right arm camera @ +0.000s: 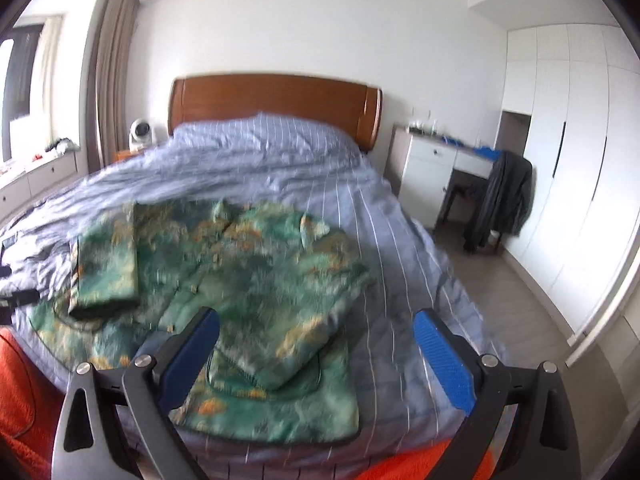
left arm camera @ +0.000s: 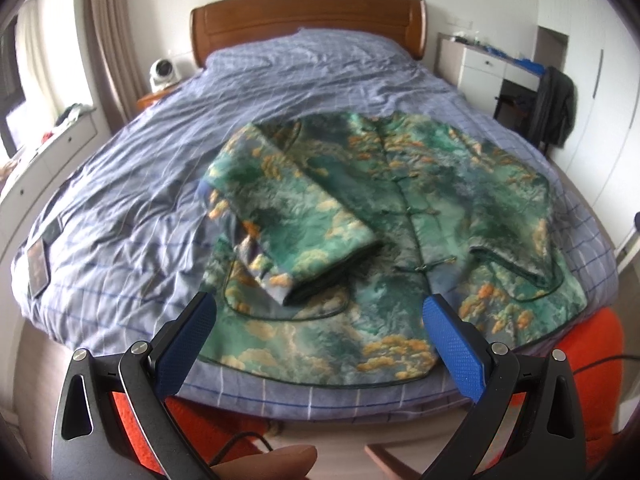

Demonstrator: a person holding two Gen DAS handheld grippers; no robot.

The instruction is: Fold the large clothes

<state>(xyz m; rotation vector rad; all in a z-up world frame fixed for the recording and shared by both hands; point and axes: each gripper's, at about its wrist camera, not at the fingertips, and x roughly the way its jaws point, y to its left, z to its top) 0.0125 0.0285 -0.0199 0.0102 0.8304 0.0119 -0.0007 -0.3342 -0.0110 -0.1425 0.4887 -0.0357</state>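
Observation:
A green jacket with orange and yellow cloud print (left arm camera: 384, 216) lies front up on the bed, buttoned, its hem toward me. Both sleeves are folded in over the front: the left one (left arm camera: 288, 220) and the right one (left arm camera: 516, 248). My left gripper (left arm camera: 320, 320) is open and empty, hovering above the hem near the bed's foot. In the right wrist view the same jacket (right arm camera: 248, 280) lies below my right gripper (right arm camera: 316, 336), which is open and empty above the jacket's right side and folded sleeve (right arm camera: 304, 344).
The bed has a blue checked cover (left arm camera: 160, 160) and a wooden headboard (left arm camera: 308, 12). A dark flat object (left arm camera: 38, 268) lies at the bed's left edge. An orange blanket (right arm camera: 24, 392) hangs at the foot. A desk and a chair with a dark coat (right arm camera: 500, 200) stand at the right.

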